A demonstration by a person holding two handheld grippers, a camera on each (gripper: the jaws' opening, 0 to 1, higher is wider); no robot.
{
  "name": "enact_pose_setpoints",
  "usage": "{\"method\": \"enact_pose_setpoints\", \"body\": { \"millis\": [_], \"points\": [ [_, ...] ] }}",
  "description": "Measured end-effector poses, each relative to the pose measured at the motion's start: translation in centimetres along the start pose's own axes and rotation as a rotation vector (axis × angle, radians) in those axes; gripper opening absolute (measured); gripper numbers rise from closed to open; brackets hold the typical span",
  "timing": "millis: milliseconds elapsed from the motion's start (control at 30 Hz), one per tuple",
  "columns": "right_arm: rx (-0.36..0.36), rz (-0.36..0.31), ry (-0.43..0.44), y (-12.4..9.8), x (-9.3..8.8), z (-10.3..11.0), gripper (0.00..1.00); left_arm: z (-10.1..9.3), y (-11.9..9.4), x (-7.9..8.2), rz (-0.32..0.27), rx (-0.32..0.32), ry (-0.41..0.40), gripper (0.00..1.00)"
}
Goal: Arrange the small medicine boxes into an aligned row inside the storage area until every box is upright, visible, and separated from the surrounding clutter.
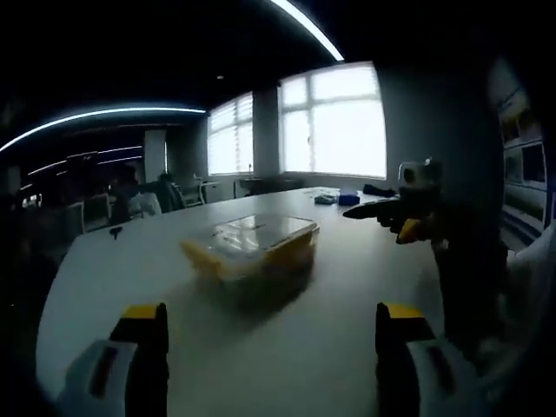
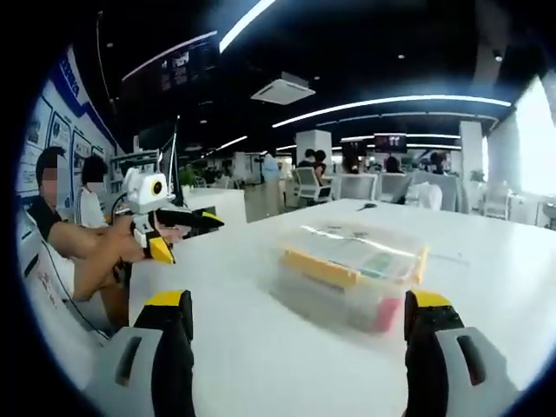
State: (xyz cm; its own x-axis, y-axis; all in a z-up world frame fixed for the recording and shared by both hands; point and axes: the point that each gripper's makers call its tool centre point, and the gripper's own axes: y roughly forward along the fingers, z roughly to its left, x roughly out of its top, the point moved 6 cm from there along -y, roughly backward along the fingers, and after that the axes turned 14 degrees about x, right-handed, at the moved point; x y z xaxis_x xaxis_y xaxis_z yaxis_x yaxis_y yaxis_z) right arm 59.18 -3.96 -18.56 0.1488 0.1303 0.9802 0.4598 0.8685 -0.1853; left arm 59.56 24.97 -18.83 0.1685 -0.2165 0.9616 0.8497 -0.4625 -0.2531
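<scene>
Both your grippers, left [image 1: 271, 347] and right [image 2: 300, 334], have jaws wide open and empty, with the clear storage box [image 1: 254, 245] dead ahead on the bench [image 1: 130, 269], roughly equally near.

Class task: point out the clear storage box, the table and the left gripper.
Storage box [image 2: 347, 271], right gripper view: front wall.
Table [image 1: 287, 356], left gripper view: bare top.
Left gripper [image 1: 272, 334], left gripper view: between fingertips.

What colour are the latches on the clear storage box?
Yellow latches on the box; the right gripper view shows them best.
</scene>
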Motion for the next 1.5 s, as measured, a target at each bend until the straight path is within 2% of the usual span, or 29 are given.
{"method": "enact_pose_setpoints", "body": {
  "millis": [67, 200, 300, 400, 500, 633, 700, 767, 900, 933, 1200, 1500],
  "points": [
    [0.016, -0.029, 0.013, -0.4, 0.3, 1.5, 1.00, -0.3, -1.4, 0.0, -0.005, 0.005, 0.003, 1.00],
    [0.018, -0.059, 0.024, -1.3, 0.6, 3.3, 1.00, -0.8, -3.7, 0.3, -0.026, -0.005, 0.003, 1.00],
    [0.016, -0.057, 0.018, -2.0, 0.5, 4.7, 1.00, -0.8, -5.4, -0.1, -0.026, 0.015, 0.025, 1.00],
    [0.019, -0.040, 0.007, -2.4, 0.0, 5.9, 1.00, -1.0, -7.3, -1.1, -0.026, 0.015, 0.021, 1.00],
    [0.017, 0.013, -0.025, -2.8, -0.8, 7.6, 1.00, -1.6, -9.2, -2.3, -0.030, 0.026, 0.018, 1.00],
    [0.006, 0.072, -0.049, -2.8, -2.0, 9.0, 1.00, -1.7, -10.7, -3.6, -0.031, 0.044, 0.020, 1.00],
    [-0.027, 0.116, -0.113, -2.5, -2.6, 9.5, 1.00, -1.9, -11.4, -4.4, -0.030, 0.045, 0.020, 1.00],
    [-0.051, 0.148, -0.153, -2.4, -2.8, 10.0, 1.00, -1.9, -11.8, -5.3, -0.001, 0.051, 0.029, 1.00],
    [-0.032, 0.073, -0.133, -1.6, -2.7, 11.4, 1.00, -1.9, -13.1, -6.2, 0.009, 0.073, 0.046, 1.00],
    [-0.021, 0.036, -0.115, -1.5, -2.7, 11.8, 1.00, -1.9, -13.4, -6.3, 0.008, 0.081, 0.052, 1.00],
    [-0.029, -0.006, -0.068, -3.5, -4.2, 12.4, 1.00, -1.3, -15.5, -7.8, -0.007, 0.123, 0.004, 1.00],
    [-0.076, 0.019, -0.043, -4.4, -4.9, 11.8, 1.00, -1.6, -17.0, -8.6, -0.007, 0.136, -0.001, 0.99]
  ]
}}
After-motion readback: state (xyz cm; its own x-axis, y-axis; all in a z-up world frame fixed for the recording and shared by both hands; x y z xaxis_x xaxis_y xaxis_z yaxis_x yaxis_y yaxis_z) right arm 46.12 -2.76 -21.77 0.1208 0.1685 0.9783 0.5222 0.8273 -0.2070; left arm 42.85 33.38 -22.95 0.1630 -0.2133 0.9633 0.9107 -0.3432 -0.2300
